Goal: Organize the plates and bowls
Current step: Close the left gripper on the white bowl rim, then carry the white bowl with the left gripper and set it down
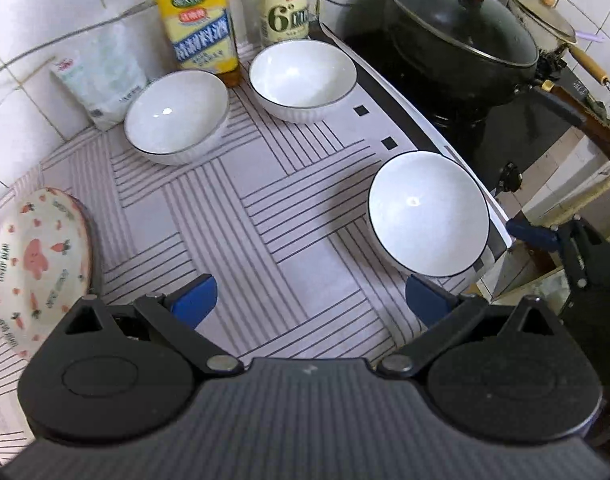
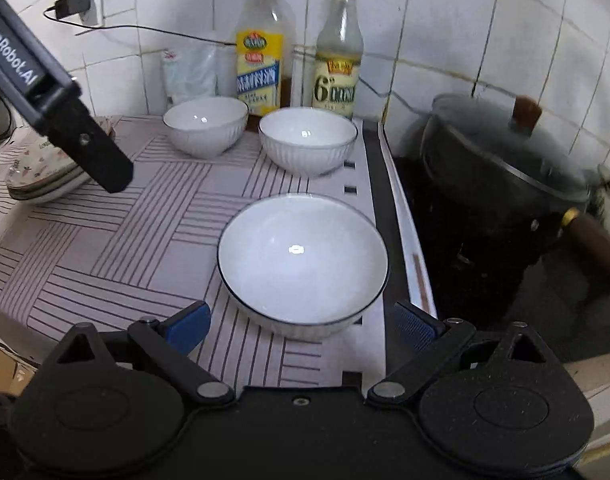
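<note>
- Ceramic patterned plates (image 1: 37, 264), stacked, lie far left of the left gripper (image 1: 311, 302), whose jaws stand wide and empty above bare mat.
- Two white bowls sit well ahead of it by the wall: left bowl (image 1: 177, 118), right bowl (image 1: 303, 80).
- Near bowl (image 2: 303, 260) rests just ahead of the right gripper (image 2: 303, 330), between its wide-spread blue pads (image 2: 189, 326); nothing is held.
- Risk, judged: this bowl stands near the mat's right edge, beside the hob (image 2: 445, 208). A glancing closure on the glazed rim could push it off towards the black pot (image 2: 505, 184).
- Risk, judged: bottles (image 2: 261, 64) stand just behind the far bowls; a reach there could topple them.
- Surface: striped mat (image 2: 105, 240) over a counter; white tiled walls, a cable trailing.
</note>
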A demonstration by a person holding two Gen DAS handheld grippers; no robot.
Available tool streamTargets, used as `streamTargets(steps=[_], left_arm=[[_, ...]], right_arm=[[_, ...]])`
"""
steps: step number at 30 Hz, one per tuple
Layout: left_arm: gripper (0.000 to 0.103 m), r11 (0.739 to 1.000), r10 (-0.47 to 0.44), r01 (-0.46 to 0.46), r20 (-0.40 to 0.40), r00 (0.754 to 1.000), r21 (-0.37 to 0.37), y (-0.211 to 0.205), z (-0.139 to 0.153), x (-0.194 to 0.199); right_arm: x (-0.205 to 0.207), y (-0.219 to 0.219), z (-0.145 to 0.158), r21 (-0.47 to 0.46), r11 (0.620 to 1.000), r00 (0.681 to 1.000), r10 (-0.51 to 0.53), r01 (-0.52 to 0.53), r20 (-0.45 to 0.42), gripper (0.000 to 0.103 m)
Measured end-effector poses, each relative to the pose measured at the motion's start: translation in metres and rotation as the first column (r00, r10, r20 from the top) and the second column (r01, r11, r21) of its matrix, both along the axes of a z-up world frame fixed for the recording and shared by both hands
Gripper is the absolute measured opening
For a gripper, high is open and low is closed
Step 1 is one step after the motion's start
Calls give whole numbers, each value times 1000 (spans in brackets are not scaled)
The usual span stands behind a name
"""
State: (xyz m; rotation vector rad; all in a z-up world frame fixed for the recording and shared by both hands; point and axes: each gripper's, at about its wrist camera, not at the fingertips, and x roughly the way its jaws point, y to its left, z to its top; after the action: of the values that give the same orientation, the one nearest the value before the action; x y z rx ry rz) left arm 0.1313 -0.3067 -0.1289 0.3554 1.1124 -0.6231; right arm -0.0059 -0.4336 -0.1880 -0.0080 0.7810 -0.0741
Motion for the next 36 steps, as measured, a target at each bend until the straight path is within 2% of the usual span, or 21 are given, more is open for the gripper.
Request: streamTargets(steps=[9,12,14,17,22,24,28,32,36], left_arm=[[102,997,14,-17,-51,999,-71,-27,-30,16],[96,999,13,-16,-64,998,-41,-42,-51,22],[87,999,36,-36,-34,999,-17,-48,-61,23],[60,1000,29,-30,-54,998,-9,-55,-73,27],[32,996,37,-48,-137,990,-78,-53,-80,35],[28,996,27,-39,-143,989,-84,-55,-81,35],[26,1000,-14,11,-90,996,-26,-63,-79,31],[12,998,-35,28,-116,993,-64,-61,-79,32],[10,998,-39,34,-96,995,-51,-57,-77,30]], right_arm=[[18,-9,-38,76,997,1000,-17,15,19,99],[25,-10,-49,73,996,998,-45,42,32,99],[27,-11,-52,76,995,997,-60,56,49,99],[28,-10,-56,75,996,997,-47,42,65,98],[29,-15,-59,93,996,996,-20,11,88,96],[30,-13,-61,86,996,996,-10,2,94,96],[33,-14,-64,94,996,996,5,-13,90,91],[36,-16,-64,91,995,996,22,-30,91,91],[39,-13,-63,79,996,996,39,-46,85,90]])
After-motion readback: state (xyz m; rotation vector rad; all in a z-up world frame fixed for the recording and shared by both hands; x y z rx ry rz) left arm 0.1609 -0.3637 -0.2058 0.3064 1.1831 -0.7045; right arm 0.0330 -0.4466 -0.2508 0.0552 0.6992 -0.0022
